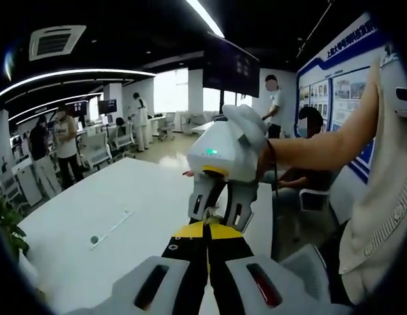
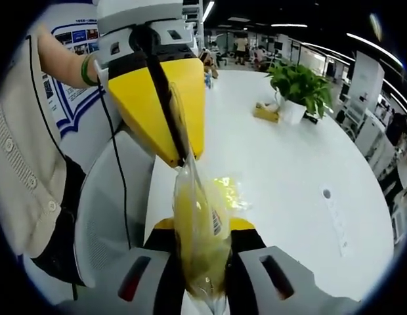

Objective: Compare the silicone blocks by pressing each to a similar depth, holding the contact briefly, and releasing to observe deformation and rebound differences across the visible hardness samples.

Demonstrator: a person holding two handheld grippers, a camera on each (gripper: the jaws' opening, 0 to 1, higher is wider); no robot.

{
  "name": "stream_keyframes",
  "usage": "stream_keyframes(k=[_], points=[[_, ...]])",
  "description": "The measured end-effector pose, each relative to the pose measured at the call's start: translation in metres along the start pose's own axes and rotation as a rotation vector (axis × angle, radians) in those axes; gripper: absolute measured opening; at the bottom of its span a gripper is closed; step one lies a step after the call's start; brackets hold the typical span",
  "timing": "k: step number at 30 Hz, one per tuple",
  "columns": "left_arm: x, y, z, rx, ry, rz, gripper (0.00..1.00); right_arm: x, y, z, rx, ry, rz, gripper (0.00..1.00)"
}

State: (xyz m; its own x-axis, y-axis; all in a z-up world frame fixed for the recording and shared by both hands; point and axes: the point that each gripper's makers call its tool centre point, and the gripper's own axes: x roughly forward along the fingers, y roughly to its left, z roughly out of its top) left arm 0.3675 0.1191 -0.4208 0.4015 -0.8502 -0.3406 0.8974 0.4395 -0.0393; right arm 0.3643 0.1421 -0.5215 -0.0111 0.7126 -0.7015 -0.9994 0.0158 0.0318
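A clear plastic bag (image 2: 198,230) with yellow contents hangs stretched between both grippers above the edge of a white table (image 2: 289,164). In the right gripper view, my right gripper (image 2: 202,226) is shut on the bag's lower part. The left gripper (image 2: 182,156), with its yellow jaws pointing down, is shut on the bag's top edge. In the left gripper view, my left gripper (image 1: 207,228) has its jaws pressed together, tip to tip with the right gripper (image 1: 220,215). The bag is hardly visible there. I see no separate silicone blocks.
A potted plant (image 2: 299,88) and a small yellow object (image 2: 266,113) stand at the far end of the table. A thin white strip (image 1: 113,228) lies on the table top (image 1: 125,197). A white chair (image 2: 115,216) is beside the table. People stand in the background.
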Motion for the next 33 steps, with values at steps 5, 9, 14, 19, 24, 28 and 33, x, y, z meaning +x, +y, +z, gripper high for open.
stream_keyframes(k=[5,9,14,19,24,28,33], points=[[-0.001,0.0,0.004,0.023,-0.013,0.014,0.0,-0.002,-0.006,0.006,-0.051,-0.027,-0.043,0.16],[-0.002,0.002,0.006,0.015,-0.022,0.02,0.0,-0.003,-0.008,0.008,-0.062,-0.023,-0.051,0.17],[-0.004,0.003,0.006,-0.003,-0.033,0.023,0.0,-0.003,-0.009,0.01,-0.095,-0.033,-0.064,0.19],[-0.005,0.004,0.007,-0.007,-0.04,0.032,0.0,-0.003,-0.01,0.013,-0.099,-0.037,-0.066,0.2],[-0.006,0.004,0.007,-0.006,-0.039,0.033,0.0,-0.001,-0.008,0.015,-0.096,-0.046,-0.059,0.22],[-0.006,0.002,0.006,-0.013,-0.035,0.032,0.0,-0.001,-0.008,0.014,-0.102,-0.046,-0.06,0.22],[-0.005,0.002,0.004,-0.032,-0.03,0.044,0.0,0.001,-0.007,0.013,-0.103,-0.048,-0.058,0.23]])
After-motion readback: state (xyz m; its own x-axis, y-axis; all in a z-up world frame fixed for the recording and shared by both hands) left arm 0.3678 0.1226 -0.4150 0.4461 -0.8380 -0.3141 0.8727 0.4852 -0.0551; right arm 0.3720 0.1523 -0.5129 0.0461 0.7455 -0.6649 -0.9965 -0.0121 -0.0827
